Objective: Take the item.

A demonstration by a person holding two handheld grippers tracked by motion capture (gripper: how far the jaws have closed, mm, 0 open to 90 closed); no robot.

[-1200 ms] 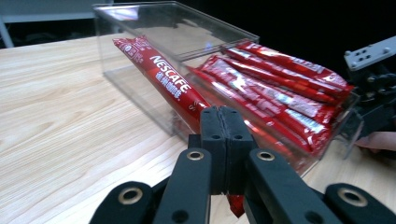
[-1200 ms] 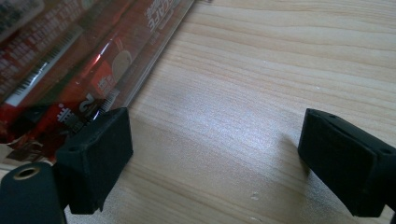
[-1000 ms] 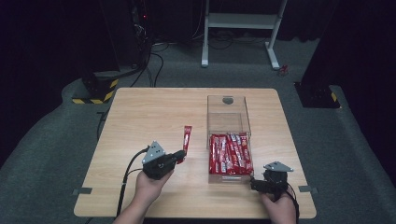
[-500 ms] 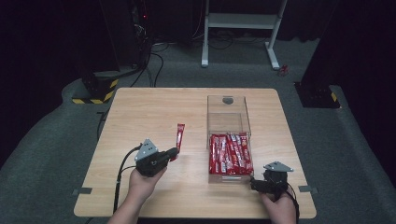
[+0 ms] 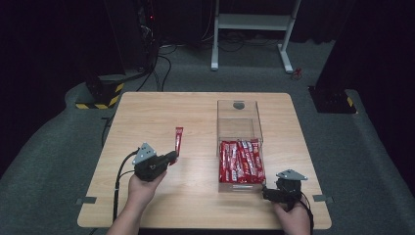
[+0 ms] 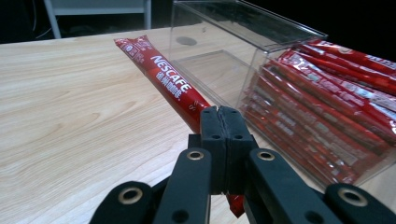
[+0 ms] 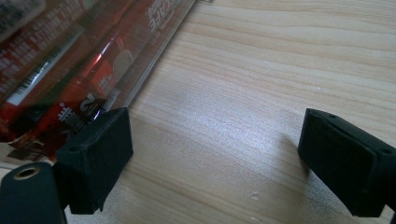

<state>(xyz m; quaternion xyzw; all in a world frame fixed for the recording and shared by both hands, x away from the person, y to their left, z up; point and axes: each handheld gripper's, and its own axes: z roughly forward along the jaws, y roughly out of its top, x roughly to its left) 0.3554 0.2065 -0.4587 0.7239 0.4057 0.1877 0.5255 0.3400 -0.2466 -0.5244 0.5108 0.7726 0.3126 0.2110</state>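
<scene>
High view: since a second ago the left gripper (image 5: 172, 157) has drawn back toward the person and to the left, away from the clear plastic box (image 5: 239, 142), and the red Nescafé stick (image 5: 178, 140) it holds has gone with it. The stick now lies out over bare wood at the middle of the bench (image 5: 147, 112), well apart from the box, its far end pointing away from the person. The left hand (image 5: 142, 188) grips the tool from below. The right gripper (image 5: 266, 193) has stayed just off the box's near right corner, low on the bench, in the right hand (image 5: 292, 218). The box holds a row of red sachets (image 5: 241, 161) in its near half; its far half is bare.

Left gripper view: the jaws are pressed together on the near end of the Nescafé stick (image 6: 163, 81), which runs up and away from them to the left, with its tail end showing below them. The clear box (image 6: 243, 51) stands to the right, with the sachets (image 6: 327, 102) stacked inside.

Right gripper view: the jaws stand wide apart with only bare bench (image 7: 261, 84) between them. The left jaw sits just beside the box wall, behind which the sachets (image 7: 70, 65) show.
</scene>
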